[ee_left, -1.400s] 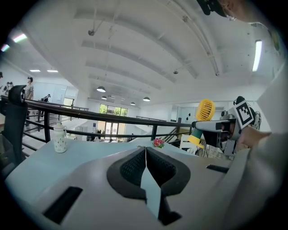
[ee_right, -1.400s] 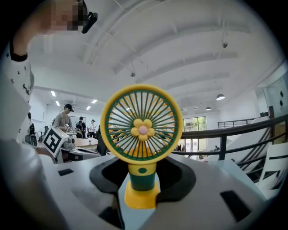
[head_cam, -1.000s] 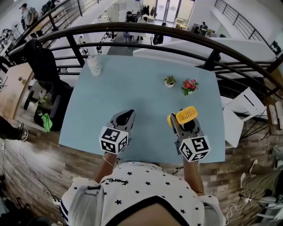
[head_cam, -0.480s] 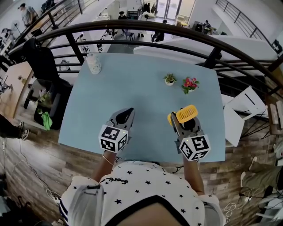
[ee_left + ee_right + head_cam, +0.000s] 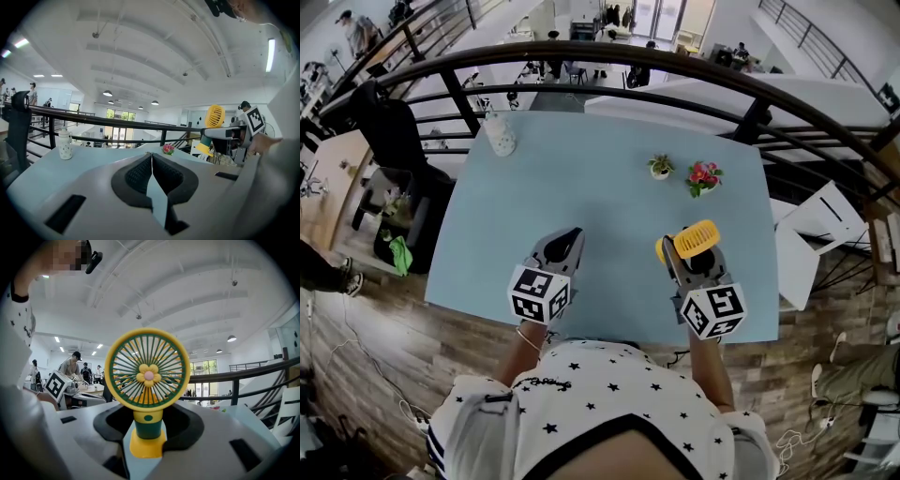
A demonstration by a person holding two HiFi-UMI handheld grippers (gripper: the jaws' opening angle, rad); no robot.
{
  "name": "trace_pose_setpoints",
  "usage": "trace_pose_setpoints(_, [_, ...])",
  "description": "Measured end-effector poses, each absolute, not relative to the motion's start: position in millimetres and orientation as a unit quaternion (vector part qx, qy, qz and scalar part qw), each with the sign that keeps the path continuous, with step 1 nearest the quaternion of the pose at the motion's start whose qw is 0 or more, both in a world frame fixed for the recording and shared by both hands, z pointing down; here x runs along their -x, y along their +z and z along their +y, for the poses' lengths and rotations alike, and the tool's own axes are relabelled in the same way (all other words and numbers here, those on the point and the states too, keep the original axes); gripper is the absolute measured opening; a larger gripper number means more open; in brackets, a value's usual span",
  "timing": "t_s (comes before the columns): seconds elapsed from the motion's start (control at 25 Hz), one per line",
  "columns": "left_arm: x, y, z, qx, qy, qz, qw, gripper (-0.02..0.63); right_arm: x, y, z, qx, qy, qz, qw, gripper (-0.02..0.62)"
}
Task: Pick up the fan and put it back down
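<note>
Blue table (image 5: 609, 211), right gripper (image 5: 684, 261) level, clasping fan (image 5: 147, 370)

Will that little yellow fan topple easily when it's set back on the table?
Probably tippy: the fan carries a wide round head on a narrow stem and small base. It looks like stiff, light plastic, since the fingers hold it upright by the stem alone. Its thin grille ribs may be fragile.

Middle: the counter (image 5: 581, 202) opens wide ahead of you, plenty of passing room.
Right lane: green plant (image 5: 660, 170) and pink flowers (image 5: 704, 178) stand near each other, beyond your right gripper (image 5: 682, 261).
Far-left corner: white jar (image 5: 500, 138).
Far edge: dark railing (image 5: 609, 61) closes it off.
</note>
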State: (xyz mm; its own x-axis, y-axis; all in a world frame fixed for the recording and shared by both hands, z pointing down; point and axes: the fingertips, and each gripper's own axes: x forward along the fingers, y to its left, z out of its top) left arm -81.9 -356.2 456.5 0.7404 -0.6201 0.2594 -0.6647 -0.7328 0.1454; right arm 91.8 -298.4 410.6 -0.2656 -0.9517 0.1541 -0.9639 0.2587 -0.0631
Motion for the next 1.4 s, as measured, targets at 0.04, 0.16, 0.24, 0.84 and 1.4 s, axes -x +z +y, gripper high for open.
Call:
trace_pose_setpoints(0.04, [82,457,-355,-0.926,0.096,-0.347,0.117,0.029,-92,411,-298,-0.604,0.072,-0.792,0.042,0.176])
trace_pose_setpoints(0.16, [83,457,-355,-0.925,0.094,-0.347,0.121,0.029,-92,412,-298,-0.604,0.073,-0.792,0.043,0.176])
trace_pose_setpoints(0.24, [83,458,-355,-0.924,0.096,-0.350,0.119,0.029,-92,413,-299,-0.603,0.074,-0.793,0.043,0.176])
trace_pose_setpoints(0.84, [106,459,-352,-0.908,0.098,-0.389,0.122,0.029,-87,428,-314,-0.588,0.085,-0.803,0.046,0.176])
trace_pose_setpoints(1.4, [144,461,-346,-0.874,0.098,-0.458,0.128,0.029,-82,467,-345,-0.574,0.100,-0.810,0.065,0.176])
